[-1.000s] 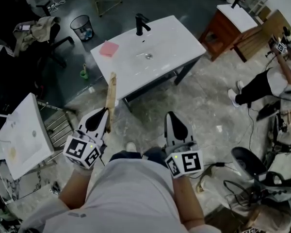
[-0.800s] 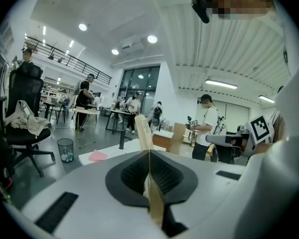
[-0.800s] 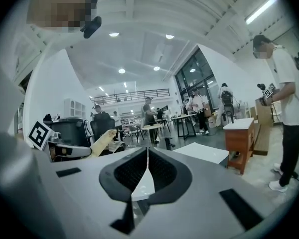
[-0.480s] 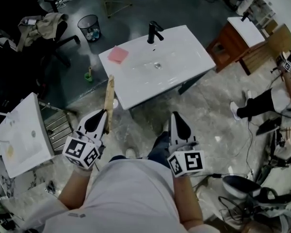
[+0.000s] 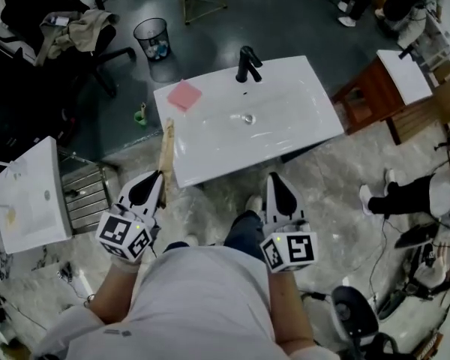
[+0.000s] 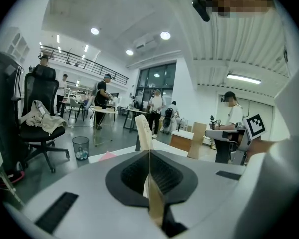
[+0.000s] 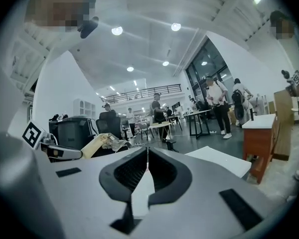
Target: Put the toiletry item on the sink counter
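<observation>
Short of the sink counter (image 5: 285,130), a wooden stick (image 5: 166,147) is pinched by the left gripper (image 5: 158,175) and could be knocked loose on the edge; right gripper (image 5: 273,178) is closed, empty.

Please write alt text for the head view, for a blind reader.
Seen from above, the left gripper holds a thin tan stick pointing toward a white sink counter with a black faucet and a pink pad. The right gripper beside it is shut and empty.

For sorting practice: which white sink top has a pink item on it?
The middle sink top, the one with the black tap; the pink item lies near its back left corner.
</observation>
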Tool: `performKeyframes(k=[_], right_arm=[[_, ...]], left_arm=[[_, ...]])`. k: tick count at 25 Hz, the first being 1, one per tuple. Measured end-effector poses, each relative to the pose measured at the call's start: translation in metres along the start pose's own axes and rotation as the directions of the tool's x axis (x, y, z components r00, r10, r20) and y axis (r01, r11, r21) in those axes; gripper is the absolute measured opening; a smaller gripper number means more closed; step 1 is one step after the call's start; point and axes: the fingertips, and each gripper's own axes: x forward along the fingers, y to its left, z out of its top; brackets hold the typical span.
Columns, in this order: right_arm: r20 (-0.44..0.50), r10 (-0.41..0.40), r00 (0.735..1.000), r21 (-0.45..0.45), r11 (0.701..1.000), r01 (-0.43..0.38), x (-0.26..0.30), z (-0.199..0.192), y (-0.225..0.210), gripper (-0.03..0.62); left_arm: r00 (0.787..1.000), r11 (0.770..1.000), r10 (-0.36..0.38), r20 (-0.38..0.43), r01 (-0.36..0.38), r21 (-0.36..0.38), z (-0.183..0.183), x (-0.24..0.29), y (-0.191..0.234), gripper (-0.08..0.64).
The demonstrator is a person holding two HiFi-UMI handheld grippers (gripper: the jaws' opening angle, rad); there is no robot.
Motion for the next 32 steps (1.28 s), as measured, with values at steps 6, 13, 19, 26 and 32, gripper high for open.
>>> performKeyframes(k=[6, 13, 19, 26, 32], right_arm=[[-0.027, 0.075, 0.997, 0.026, 0.997, -0.074, 0.039, -0.001, -0.054, 0.023], [-0.056, 0.154, 0.987, 0.050, 0.987, -0.151, 0.072, 0.010, -0.118, 0.023], [-0.085, 0.231, 0.969, 0.059, 0.972, -0.226, 0.100, 0.023, -0.166, 0.023], [-0.133, 0.345, 0.929, 0.063, 0.939, -0.339, 0.133, 0.030, -0.207, 0.023], [-0.166, 0.437, 0.884, 0.061, 0.899, -0.434, 0.158, 0.031, -0.203, 0.023]], left_arm=[[0.997, 0.997, 0.072, -0.013, -0.072, -0.020, 0.004, 0.058, -0.013, 0.020], [0.987, 0.987, 0.155, -0.049, -0.157, -0.025, 0.013, 0.118, -0.033, 0.020], [0.970, 0.970, 0.233, -0.068, -0.237, -0.048, 0.024, 0.166, -0.045, 0.020], [0.946, 0.943, 0.314, -0.083, -0.321, -0.090, 0.032, 0.217, -0.059, 0.020], [0.919, 0.911, 0.382, -0.102, -0.392, -0.126, 0.026, 0.224, -0.055, 0.020]])
